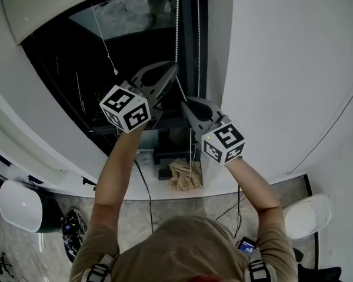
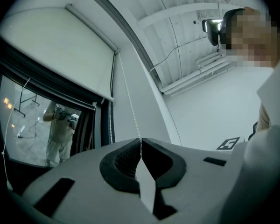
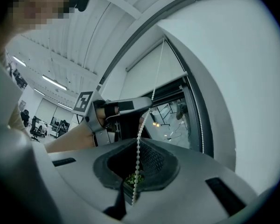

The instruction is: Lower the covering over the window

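Since the bead chain (image 1: pixel 177 34) hangs near straight up-and-down by the right edge of the window (image 1: pixel 70 54), any pull has to run along that line, downward toward me. Both tools are on the same strand: the left gripper (image 1: pixel 173 68) is higher, the right gripper (image 1: pixel 185 103) just below it, w/ the chain slanting a bit btw the two. A 2nd strand (image 1: pixel 198 34) of the loop hangs free just to the right, untouched.

The blind (image 2: pixel 60 50) sits up top, and its bottom bar (image 2: pixel 91 91) covers only the upper part of the window. Most of it below is bare, so I'd say the job is early.

Left gripper view: jaws pinched together on the chain, beads running from them up to the blind's end. Right gripper view: jaws also closed on the chain, which passes thru the pocket and climbs to the left gripper above. So neither tool is free atm.

My guess for next: a straight downward tug w/ both, or the right gripper lets go & regrips higher, hand over hand. A sideways pull would prob drag the beads off their line.
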`<state>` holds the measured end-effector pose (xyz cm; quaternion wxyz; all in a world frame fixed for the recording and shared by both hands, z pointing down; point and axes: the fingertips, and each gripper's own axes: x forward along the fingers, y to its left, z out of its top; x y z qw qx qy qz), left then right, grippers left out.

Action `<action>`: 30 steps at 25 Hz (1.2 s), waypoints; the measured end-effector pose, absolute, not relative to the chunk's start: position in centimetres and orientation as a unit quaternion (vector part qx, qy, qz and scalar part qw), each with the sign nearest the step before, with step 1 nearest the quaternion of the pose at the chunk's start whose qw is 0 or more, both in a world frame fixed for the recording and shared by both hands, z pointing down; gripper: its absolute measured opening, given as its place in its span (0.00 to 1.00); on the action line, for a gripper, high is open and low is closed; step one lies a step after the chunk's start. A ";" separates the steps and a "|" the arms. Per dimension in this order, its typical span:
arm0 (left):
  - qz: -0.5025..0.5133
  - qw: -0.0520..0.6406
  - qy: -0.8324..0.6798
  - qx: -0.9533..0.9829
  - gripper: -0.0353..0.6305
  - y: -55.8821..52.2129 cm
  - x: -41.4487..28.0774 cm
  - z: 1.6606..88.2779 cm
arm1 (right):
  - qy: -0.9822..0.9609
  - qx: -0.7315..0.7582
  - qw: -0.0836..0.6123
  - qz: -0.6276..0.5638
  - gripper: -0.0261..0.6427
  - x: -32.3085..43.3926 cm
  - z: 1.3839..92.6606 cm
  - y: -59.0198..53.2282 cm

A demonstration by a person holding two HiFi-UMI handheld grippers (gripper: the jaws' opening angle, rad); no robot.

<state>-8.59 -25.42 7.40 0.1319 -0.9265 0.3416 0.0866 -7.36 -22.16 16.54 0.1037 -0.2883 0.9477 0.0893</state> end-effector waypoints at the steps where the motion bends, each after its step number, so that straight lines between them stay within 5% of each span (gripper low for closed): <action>1: 0.086 0.132 0.344 -0.926 0.09 -25.3 -8.9 7.6 | 0.947 -0.288 0.105 0.091 0.06 -7.3 16.6 -22.0; 4: 0.084 0.132 0.350 -0.923 0.09 -25.2 -9.7 8.1 | 0.950 -0.268 0.116 0.113 0.07 -6.9 15.9 -21.0; 6: 0.083 0.133 0.354 -0.922 0.09 -25.1 -10.2 8.2 | 0.950 -0.250 0.134 0.129 0.23 -6.6 14.8 -20.0; 8: 0.082 0.136 0.355 -0.921 0.09 -24.8 -10.3 8.1 | 0.944 -0.251 0.167 0.135 0.26 -6.0 12.9 -19.5; 12: 0.072 0.142 0.346 -0.925 0.09 -24.3 -9.1 8.7 | 0.929 -0.276 0.211 0.127 0.25 -5.3 8.3 -21.0; 30: 0.088 0.101 0.297 -0.945 0.09 -21.7 -8.9 11.7 | 0.934 -0.277 0.192 0.115 0.06 -7.3 4.9 -23.6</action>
